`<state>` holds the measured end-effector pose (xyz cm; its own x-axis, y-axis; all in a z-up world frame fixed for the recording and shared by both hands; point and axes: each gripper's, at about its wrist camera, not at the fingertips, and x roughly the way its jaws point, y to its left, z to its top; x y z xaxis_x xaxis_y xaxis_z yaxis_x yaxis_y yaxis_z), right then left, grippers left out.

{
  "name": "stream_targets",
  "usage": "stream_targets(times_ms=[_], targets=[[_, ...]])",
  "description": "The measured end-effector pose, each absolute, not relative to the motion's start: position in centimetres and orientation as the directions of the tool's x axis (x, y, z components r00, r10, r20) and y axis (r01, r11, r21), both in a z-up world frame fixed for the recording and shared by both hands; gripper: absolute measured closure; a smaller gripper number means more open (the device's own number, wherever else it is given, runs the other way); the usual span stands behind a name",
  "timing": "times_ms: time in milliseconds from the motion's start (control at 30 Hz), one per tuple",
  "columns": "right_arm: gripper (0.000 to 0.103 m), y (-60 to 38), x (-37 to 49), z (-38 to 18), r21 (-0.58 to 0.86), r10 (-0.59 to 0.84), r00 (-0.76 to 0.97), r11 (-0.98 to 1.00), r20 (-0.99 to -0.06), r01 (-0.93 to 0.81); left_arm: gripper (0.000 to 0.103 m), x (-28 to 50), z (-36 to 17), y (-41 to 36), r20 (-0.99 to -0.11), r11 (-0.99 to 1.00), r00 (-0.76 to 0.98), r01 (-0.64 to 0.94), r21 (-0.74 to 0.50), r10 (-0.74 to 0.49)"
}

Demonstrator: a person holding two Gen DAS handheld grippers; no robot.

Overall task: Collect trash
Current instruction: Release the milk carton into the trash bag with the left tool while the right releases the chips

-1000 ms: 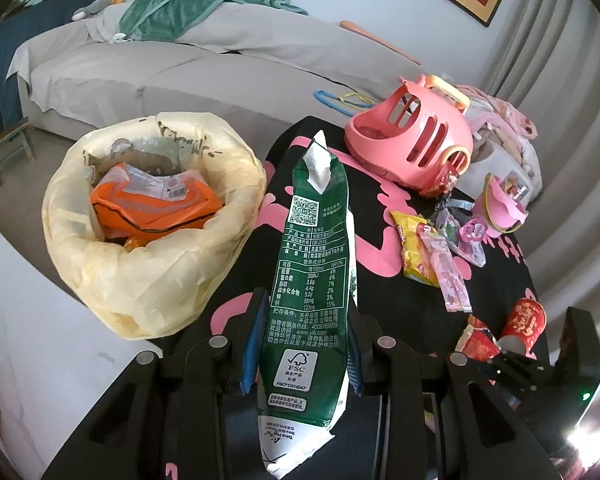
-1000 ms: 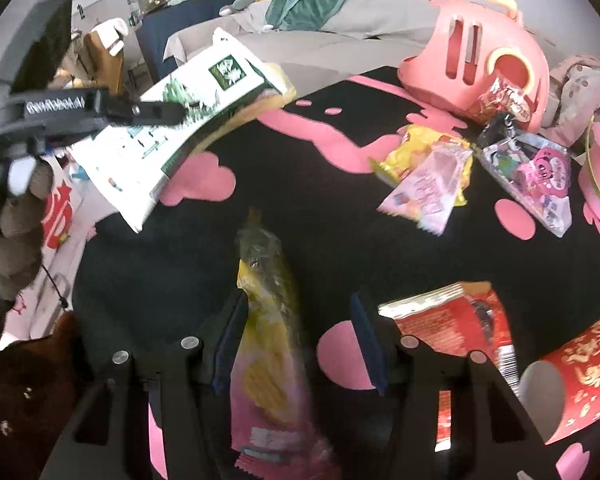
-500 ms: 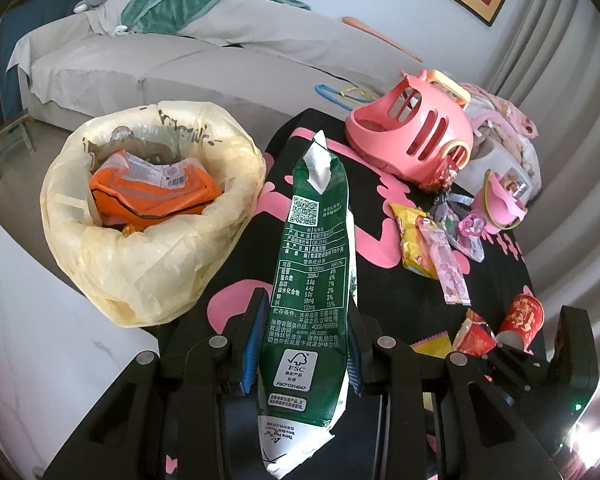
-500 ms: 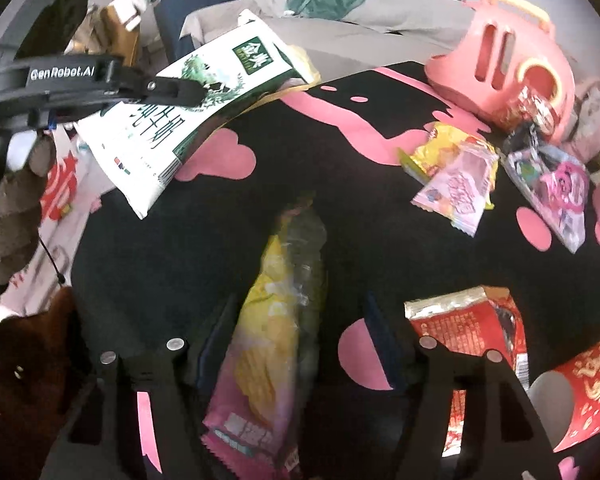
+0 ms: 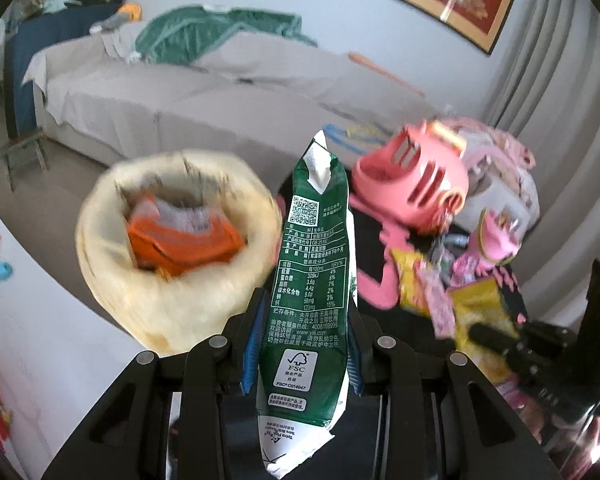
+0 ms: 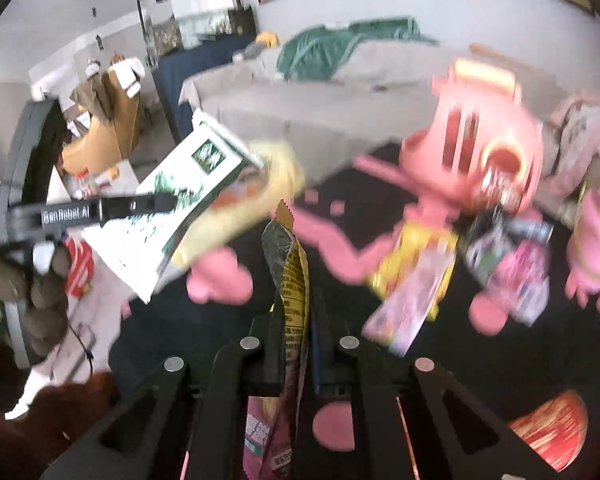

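Note:
My left gripper (image 5: 306,320) is shut on a flattened green milk carton (image 5: 314,280) and holds it in the air, just right of a bin lined with a yellowish bag (image 5: 172,248) that holds orange packaging. My right gripper (image 6: 296,336) is shut on a yellow and pink snack wrapper (image 6: 290,280), lifted off the black table with pink shapes (image 6: 380,360). The right wrist view also shows the carton (image 6: 180,208) in the left gripper (image 6: 156,202), and the left wrist view shows the wrapper (image 5: 480,308) in the right gripper.
More wrappers (image 6: 412,288) and toy packets (image 6: 516,264) lie on the table beside a pink plastic basket (image 5: 412,184). A red paper cup (image 6: 552,436) lies at the near right. A grey sofa (image 5: 180,92) stands behind; curtains hang at the right.
My right gripper has closed on the snack wrapper and lifted it off the table. My left gripper, with the carton, has risen and tilted up, away from the bin.

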<state>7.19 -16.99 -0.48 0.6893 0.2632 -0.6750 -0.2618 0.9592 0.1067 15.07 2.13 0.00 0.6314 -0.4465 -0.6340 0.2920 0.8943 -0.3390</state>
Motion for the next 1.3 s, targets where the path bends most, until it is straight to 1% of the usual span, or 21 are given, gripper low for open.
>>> stream_targets(times_ms=[133, 200, 300, 367, 467, 600, 833, 1000, 1133, 1200, 1300], targets=[[0.095, -15.7, 8.5, 3.2, 0.053, 0.257, 0.753, 0.957, -0.606, -0.284, 0.068, 15.1, 3.3, 3.8, -0.573, 0.919, 0.720, 0.275, -0.283, -0.391], [0.095, -14.7, 9.5, 5.1, 0.040, 0.264, 0.788, 0.956, -0.557, -0.292, 0.068, 15.3, 4.7, 4.9, -0.550, 0.933, 0.756, 0.251, -0.257, -0.355], [0.095, -13.7, 11.3, 7.3, 0.035, 0.271, 0.828, 0.956, -0.492, -0.292, 0.068, 15.8, 6.3, 6.3, -0.518, 0.960, 0.809, 0.203, -0.194, -0.276], [0.095, -12.9, 13.1, 8.4, 0.045, 0.281, 0.844, 0.955, -0.457, -0.294, 0.068, 16.4, 6.6, 7.2, -0.511, 0.973, 0.829, 0.165, -0.164, -0.226], [0.095, -11.7, 15.6, 8.9, 0.074, 0.309, 0.843, 0.948, -0.440, -0.309, 0.068, 17.6, 5.9, 8.5, -0.525, 0.980, 0.829, 0.129, -0.154, -0.192], [0.095, -10.1, 19.0, 8.1, 0.068, 0.324, 0.824, 0.941, -0.465, -0.332, 0.068, 19.3, 3.9, 9.5, -0.561, 0.982, 0.809, 0.102, -0.161, -0.176], [0.095, -8.7, 22.9, 5.2, 0.059, 0.320, 0.774, 0.936, -0.546, -0.346, 0.068, 23.3, 0.0, 10.0, -0.622, 0.975, 0.757, 0.091, -0.205, -0.201], [0.095, -9.4, 25.2, 3.1, 0.088, 0.310, 0.748, 0.943, -0.587, -0.321, 0.068, 27.0, -2.5, 9.8, -0.660, 0.968, 0.716, 0.095, -0.231, -0.227], [0.094, -10.2, 27.1, 2.1, 0.103, 0.300, 0.733, 0.948, -0.611, -0.302, 0.068, 31.7, -6.1, 8.8, -0.755, 0.962, 0.601, 0.111, -0.249, -0.265], [0.094, -10.5, 27.7, 1.5, 0.103, 0.293, 0.727, 0.950, -0.621, -0.296, 0.068, 33.2, -7.8, 8.1, -0.792, 0.964, 0.552, 0.121, -0.235, -0.262], [0.094, -11.0, 28.9, 0.5, 0.095, 0.276, 0.718, 0.954, -0.639, -0.283, 0.069, 34.8, -10.1, 6.1, -0.850, 0.975, 0.483, 0.168, -0.144, -0.209]])
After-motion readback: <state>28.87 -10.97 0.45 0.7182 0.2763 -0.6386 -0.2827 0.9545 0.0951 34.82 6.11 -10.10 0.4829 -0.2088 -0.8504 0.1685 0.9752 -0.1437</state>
